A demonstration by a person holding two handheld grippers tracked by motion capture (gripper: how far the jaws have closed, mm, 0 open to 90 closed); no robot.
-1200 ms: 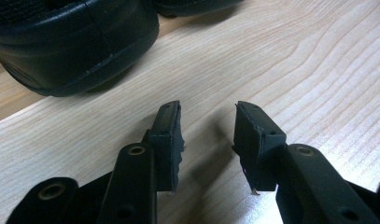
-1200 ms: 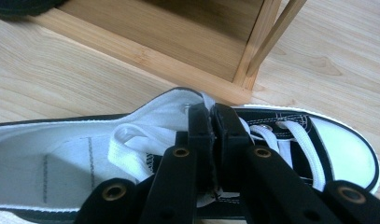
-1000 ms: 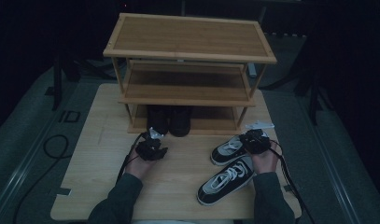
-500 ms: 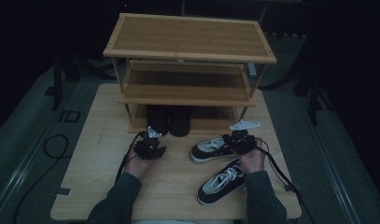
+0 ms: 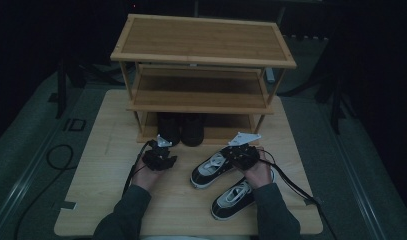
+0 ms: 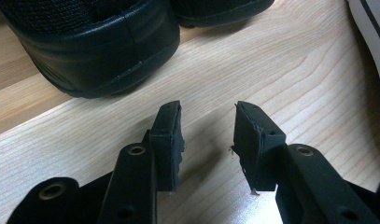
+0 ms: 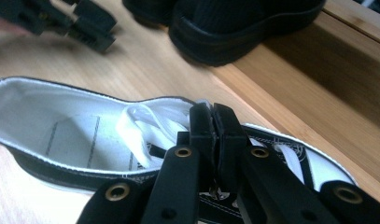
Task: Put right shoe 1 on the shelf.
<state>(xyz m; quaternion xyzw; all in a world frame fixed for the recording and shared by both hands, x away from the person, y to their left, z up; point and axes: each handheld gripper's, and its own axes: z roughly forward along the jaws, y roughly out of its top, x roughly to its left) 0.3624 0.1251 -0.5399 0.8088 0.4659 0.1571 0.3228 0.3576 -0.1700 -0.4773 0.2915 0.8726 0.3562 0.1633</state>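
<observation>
From the high view, a person seated at a pale wooden table (image 5: 106, 200) works a gripper in each hand before a three-tier bamboo shoe rack (image 5: 201, 60), whose lowest shelf already carries a pair of black shoes (image 5: 181, 129). The right gripper (image 5: 239, 156) has hold of a black-and-white sneaker (image 5: 213, 169) lying just in front of the rack, while its mate, the second sneaker (image 5: 237, 199), rests nearer the person, close beside the first. The left gripper (image 5: 160, 159) hovers idle near the black pair. The step in hand appears to be carrying the first sneaker to the rack; the next move likely calls for lifting it over the lip of the bottom shelf and setting it beside the black shoes, toe inward. The left gripper view shows its jaws spread apart over bare wood grain, nothing between them, with a black heel (image 6: 94, 51) close ahead. The right gripper view shows its jaws pressed nearly together, pinching the sneaker's tongue (image 7: 211, 122) and laces area at the opening, the white lining (image 7: 61, 130) exposed to the left and the rack's base board (image 7: 318, 84) running alongside. The table is light, clean-grained wood; the room around it is dark, with grey flooring (image 5: 26, 145) and a cable (image 5: 56, 155) looping at the left.
</observation>
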